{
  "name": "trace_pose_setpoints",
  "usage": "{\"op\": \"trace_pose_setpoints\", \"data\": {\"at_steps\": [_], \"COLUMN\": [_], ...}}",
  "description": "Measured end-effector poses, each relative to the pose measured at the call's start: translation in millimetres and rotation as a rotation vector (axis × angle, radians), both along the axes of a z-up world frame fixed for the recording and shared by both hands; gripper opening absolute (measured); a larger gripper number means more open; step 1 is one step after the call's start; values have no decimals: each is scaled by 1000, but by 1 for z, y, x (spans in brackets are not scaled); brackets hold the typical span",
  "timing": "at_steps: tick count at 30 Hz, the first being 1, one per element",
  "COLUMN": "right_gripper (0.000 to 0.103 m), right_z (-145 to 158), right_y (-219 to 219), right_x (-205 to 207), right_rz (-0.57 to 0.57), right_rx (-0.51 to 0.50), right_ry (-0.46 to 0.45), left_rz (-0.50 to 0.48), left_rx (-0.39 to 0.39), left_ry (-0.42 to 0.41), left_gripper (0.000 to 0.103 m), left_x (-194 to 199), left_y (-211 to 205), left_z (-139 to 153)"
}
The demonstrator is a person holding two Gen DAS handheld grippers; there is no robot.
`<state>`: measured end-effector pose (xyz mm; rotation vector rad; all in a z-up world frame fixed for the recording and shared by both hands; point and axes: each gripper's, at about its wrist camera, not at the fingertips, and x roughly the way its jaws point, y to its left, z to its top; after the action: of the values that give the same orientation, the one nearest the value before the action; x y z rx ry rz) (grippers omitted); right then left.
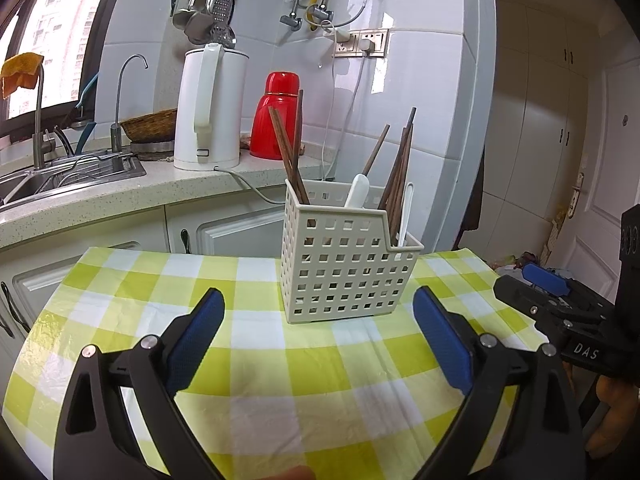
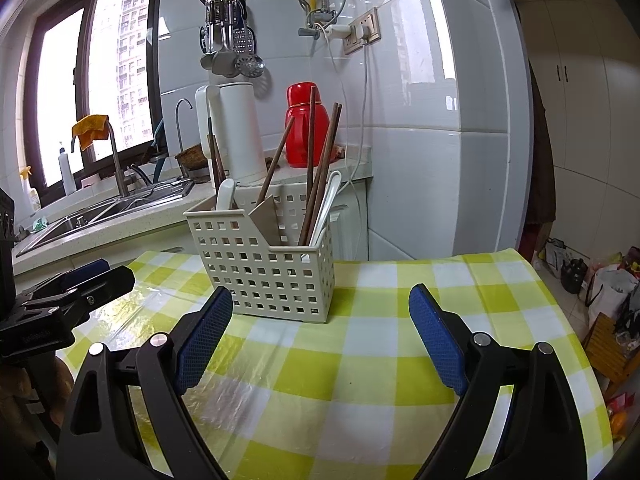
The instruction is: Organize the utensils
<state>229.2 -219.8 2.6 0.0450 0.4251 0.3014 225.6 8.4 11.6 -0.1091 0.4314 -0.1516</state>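
A cream perforated utensil basket (image 1: 340, 276) (image 2: 264, 276) stands on the green-and-white checked tablecloth (image 1: 280, 368) (image 2: 360, 360). Several brown chopsticks (image 1: 400, 176) (image 2: 320, 176) and white spoons (image 1: 357, 192) (image 2: 326, 204) stick up out of it. My left gripper (image 1: 319, 300) is open just short of the basket with nothing between its blue pads. My right gripper (image 2: 320, 300) is open too and holds nothing, with the basket ahead and slightly left. Each gripper shows in the other's view: the right one (image 1: 536, 280) at the right edge, the left one (image 2: 92, 276) at the left edge.
Behind the table runs a counter with a white kettle (image 1: 208, 108) (image 2: 236, 132), a red thermos (image 1: 276, 116) (image 2: 304, 128) and a steel sink (image 1: 60, 176) (image 2: 108, 208). Ladles hang on the tiled wall (image 2: 230, 48). Bags clutter the floor at right (image 2: 608, 280).
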Motion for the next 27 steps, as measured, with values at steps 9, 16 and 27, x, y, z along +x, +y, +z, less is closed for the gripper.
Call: {"op": "trace_pose_setpoints", "data": {"at_steps": [9, 16, 27], "right_gripper": [84, 84, 84], "right_z": [0, 0, 1], "right_y": [0, 0, -1], "right_x": [0, 0, 0], "right_rz": [3, 4, 3], "right_rx": [2, 3, 1], "right_ry": [1, 2, 2], "left_rz": [0, -1, -4], "left_rx": [-1, 0, 0], "left_ry": [-1, -1, -4], "left_gripper": [92, 92, 92], "left_x": [-1, -1, -2], "left_y": [0, 0, -1], "left_z": [1, 1, 1]}}
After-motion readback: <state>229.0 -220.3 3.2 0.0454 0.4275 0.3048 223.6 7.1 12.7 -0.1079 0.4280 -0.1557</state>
